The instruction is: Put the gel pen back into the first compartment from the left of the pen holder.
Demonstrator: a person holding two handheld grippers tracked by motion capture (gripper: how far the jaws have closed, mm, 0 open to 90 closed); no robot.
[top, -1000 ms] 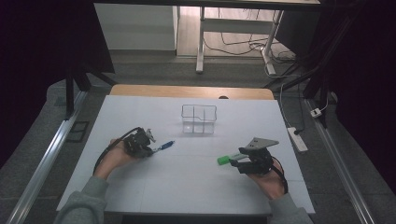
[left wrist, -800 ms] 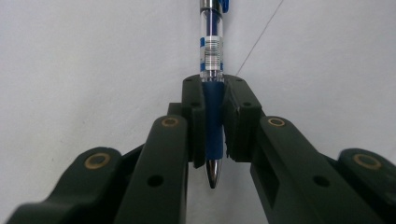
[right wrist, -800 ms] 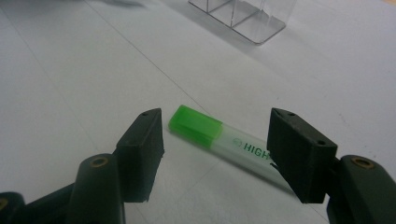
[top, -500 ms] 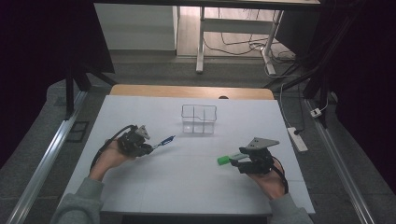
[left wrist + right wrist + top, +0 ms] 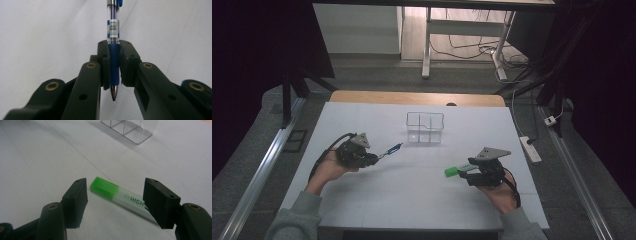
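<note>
My left gripper [image 5: 373, 159] [image 5: 114, 68] is shut on a blue pen [image 5: 390, 149] [image 5: 113, 35], clamped at its blue grip with the metal tip pointing back toward the camera. The pen is lifted off the white table [image 5: 412, 200], left of centre. A green highlighter [image 5: 458, 170] [image 5: 117, 193] lies flat on the table at the right. My right gripper [image 5: 468, 171] [image 5: 115, 201] is open, its jaws standing either side of the highlighter's white barrel without touching it. A clear divided organiser [image 5: 425, 127] [image 5: 127, 128] stands at the middle back.
The table's wooden far edge [image 5: 417, 97] lies behind the organiser. A power strip [image 5: 530, 149] rests on the floor off the right side. A metal rail [image 5: 257, 175] runs along the left of the table.
My left gripper has lifted the pen a little and moved it up and left while tilting it. The right gripper and highlighter have stayed put.
</note>
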